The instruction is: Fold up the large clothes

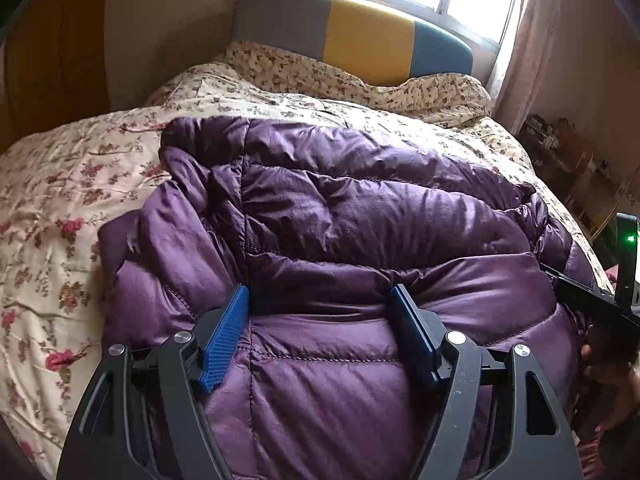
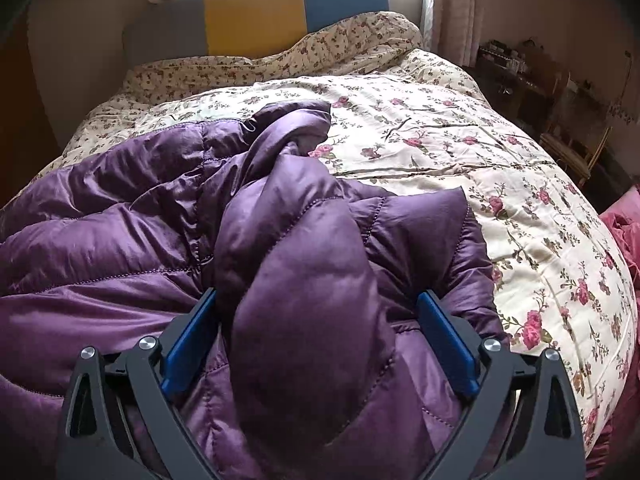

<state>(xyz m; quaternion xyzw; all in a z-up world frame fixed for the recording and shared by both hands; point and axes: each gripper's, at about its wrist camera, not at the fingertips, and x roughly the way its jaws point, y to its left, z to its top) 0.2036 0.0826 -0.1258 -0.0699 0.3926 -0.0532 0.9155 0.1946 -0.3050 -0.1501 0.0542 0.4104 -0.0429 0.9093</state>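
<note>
Right now a purple down jacket (image 1: 352, 216) lies bunched on the bed's floral quilt (image 1: 60, 184), well short of the striped headboard (image 1: 360, 36) and nearer the foot than the pillows. The left tool (image 1: 320, 312) is pushed into the jacket's near edge with its blue pads spread; a puffy quilted panel bulges between them, but whether they actually press it I cannot tell. The right tool (image 2: 320, 320), over the side of the jacket farther from the headboard's grey end, stands spread wide around a raised hump of fabric, probably a sleeve or a folded-over flap; the pads sit beside it rather than squeezing it.

The jacket looks partly gathered, not yet a neat packet, so the step in hand seems to be setting down or re-gripping a fold. The next move likely calls for closing firmly on enough thickness, since this slippery, springy fill will tend to puff back open.
</note>
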